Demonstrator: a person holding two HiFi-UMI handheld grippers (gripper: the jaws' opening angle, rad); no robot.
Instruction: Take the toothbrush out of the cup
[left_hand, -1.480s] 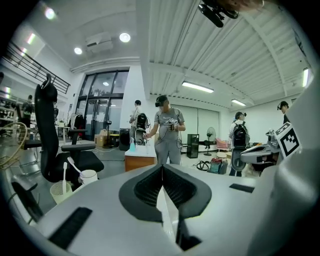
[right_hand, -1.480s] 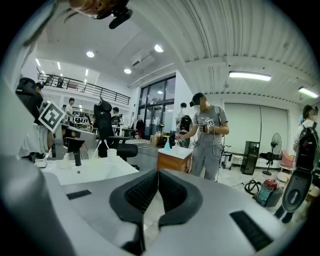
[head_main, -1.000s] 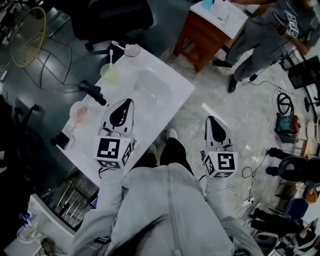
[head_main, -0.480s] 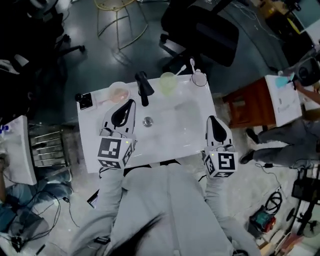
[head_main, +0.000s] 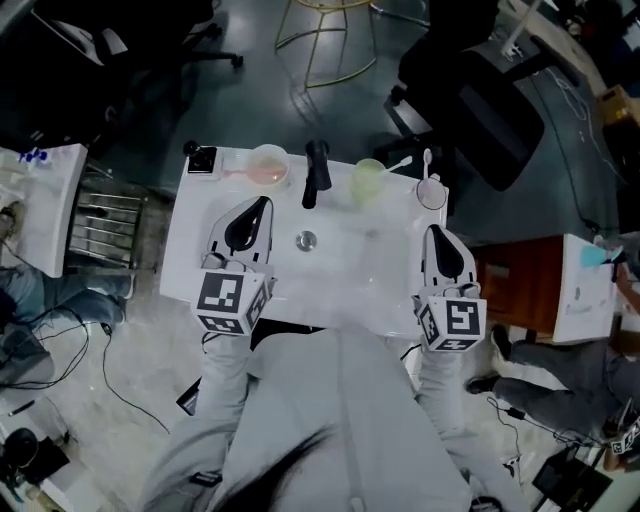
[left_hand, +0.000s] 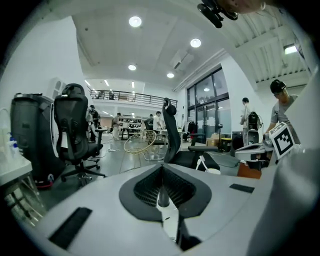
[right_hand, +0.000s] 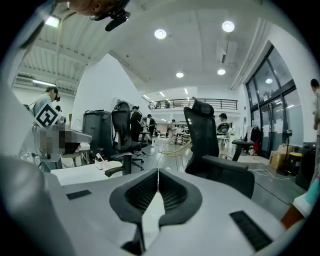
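Observation:
Three cups stand along the far edge of the white washbasin top. The pink cup is on the left. To the right of the black faucet the green cup holds a white toothbrush that leans right. At the right corner the clear cup holds an upright toothbrush. My left gripper is shut and empty just short of the pink cup. My right gripper, also shut and empty, hovers just below the clear cup. Both gripper views show closed jaws, the left and the right.
A round drain lies in the basin between the grippers. A small black item sits at the top's far left corner. Black office chairs and a wire stool stand beyond the basin; a brown cabinet is at the right.
The person has turned to face the washbasin squarely. The right gripper, earlier over the floor, is now over the top's right end. The left gripper stays over the left part.

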